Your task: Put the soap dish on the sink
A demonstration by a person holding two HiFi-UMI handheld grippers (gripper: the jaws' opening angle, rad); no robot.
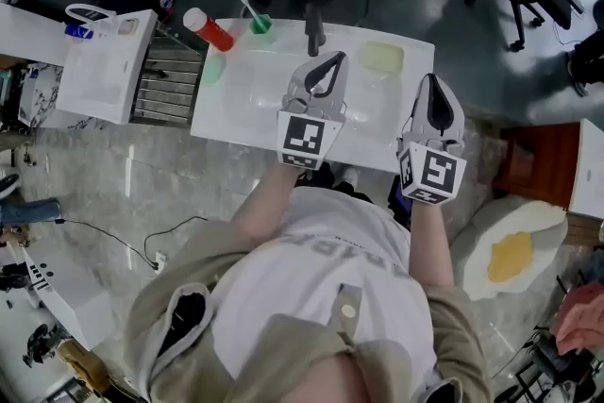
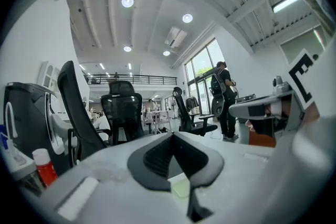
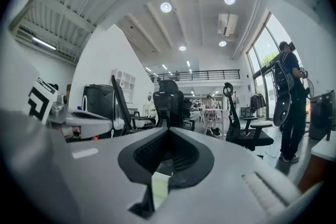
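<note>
Left gripper (image 1: 329,61), mine: jaws pressed together, nothing between them, held above the sink's (image 1: 243,113) middle. Right gripper (image 1: 432,84), mine: jaws likewise together, empty, above the sink's right edge. Soap dish (image 1: 382,58), pale green: on the sink's back right ledge, just right of the black faucet (image 1: 314,31). Red bottle (image 1: 209,28): at the sink's back left corner.

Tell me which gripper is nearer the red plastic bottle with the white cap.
Left. The left gripper is above the white sink, right of the red bottle; the right gripper is farther right, at the sink's right edge.
</note>
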